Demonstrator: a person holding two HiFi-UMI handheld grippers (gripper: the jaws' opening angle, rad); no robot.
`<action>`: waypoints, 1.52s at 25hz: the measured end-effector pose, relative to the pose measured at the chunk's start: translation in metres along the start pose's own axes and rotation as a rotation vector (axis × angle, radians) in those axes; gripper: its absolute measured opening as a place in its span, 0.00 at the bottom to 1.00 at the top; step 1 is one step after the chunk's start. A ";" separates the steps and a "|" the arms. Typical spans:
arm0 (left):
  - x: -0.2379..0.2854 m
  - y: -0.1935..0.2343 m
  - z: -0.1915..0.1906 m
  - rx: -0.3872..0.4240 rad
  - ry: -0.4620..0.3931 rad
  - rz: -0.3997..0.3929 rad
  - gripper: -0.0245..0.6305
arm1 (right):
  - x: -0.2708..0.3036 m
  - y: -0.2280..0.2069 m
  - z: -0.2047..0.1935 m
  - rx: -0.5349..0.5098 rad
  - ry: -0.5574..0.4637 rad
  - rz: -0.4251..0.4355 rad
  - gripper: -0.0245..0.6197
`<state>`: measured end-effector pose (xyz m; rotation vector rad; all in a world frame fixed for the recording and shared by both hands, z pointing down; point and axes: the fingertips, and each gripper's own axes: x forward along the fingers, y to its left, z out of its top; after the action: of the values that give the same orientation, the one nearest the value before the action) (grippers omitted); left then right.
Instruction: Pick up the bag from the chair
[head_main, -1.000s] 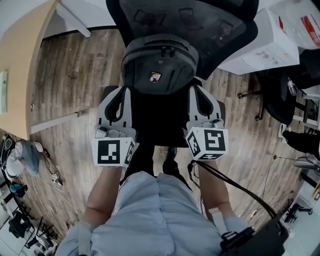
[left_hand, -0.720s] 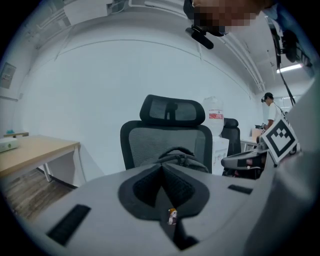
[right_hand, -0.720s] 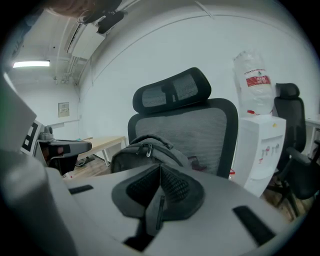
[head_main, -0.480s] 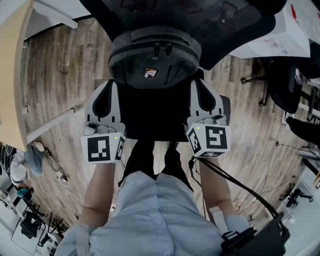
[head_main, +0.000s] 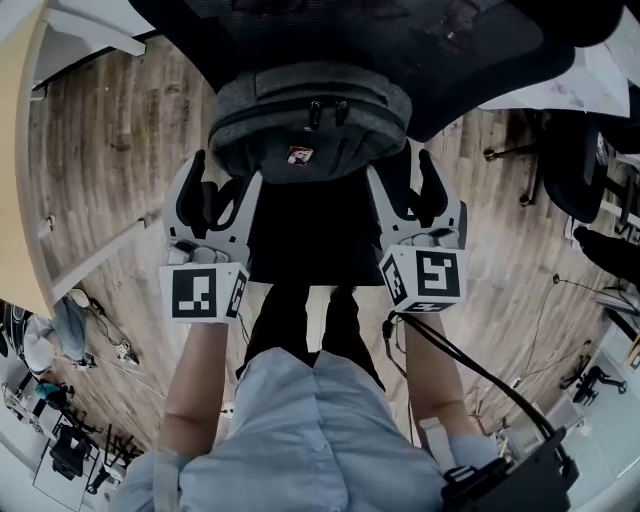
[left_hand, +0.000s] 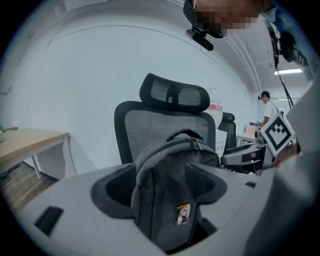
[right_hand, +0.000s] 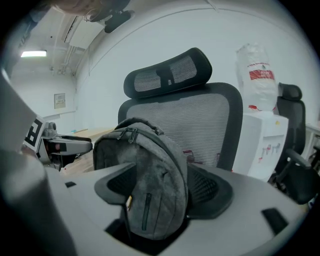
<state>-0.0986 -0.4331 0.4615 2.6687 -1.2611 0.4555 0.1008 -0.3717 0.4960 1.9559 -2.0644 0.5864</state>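
A grey backpack (head_main: 310, 120) stands upright on the seat of a black mesh office chair (head_main: 400, 40), leaning on its backrest. My left gripper (head_main: 222, 185) is at the bag's lower left side and my right gripper (head_main: 405, 180) at its lower right side. Both are open, with their jaws spread wide. In the left gripper view the backpack (left_hand: 170, 190) fills the gap between the jaws, below the chair's headrest (left_hand: 172, 92). The right gripper view shows the backpack (right_hand: 150, 185) between the jaws in the same way. Whether the pads press on the fabric I cannot tell.
A light wooden desk (head_main: 15, 150) stands to the left over the wood floor. A white box-like unit (right_hand: 262, 135) and a second black chair (head_main: 575, 160) are to the right. Cables trail from my right gripper. A person (left_hand: 266, 102) stands far off.
Both grippers have moved forward along the seat, so their jaws now reach the backpack's lower sides. The bag has not moved on the chair.
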 end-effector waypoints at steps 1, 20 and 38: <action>0.003 0.003 -0.002 -0.001 0.002 -0.001 0.51 | 0.003 -0.001 0.000 -0.007 0.003 -0.004 0.51; 0.054 0.008 0.011 0.063 -0.001 -0.128 0.57 | 0.053 -0.021 0.001 -0.093 0.022 0.010 0.59; 0.066 0.010 0.003 0.071 0.004 -0.102 0.44 | 0.066 -0.017 0.000 -0.122 0.051 0.016 0.44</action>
<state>-0.0665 -0.4884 0.4805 2.7728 -1.1219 0.5002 0.1127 -0.4318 0.5269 1.8401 -2.0362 0.4961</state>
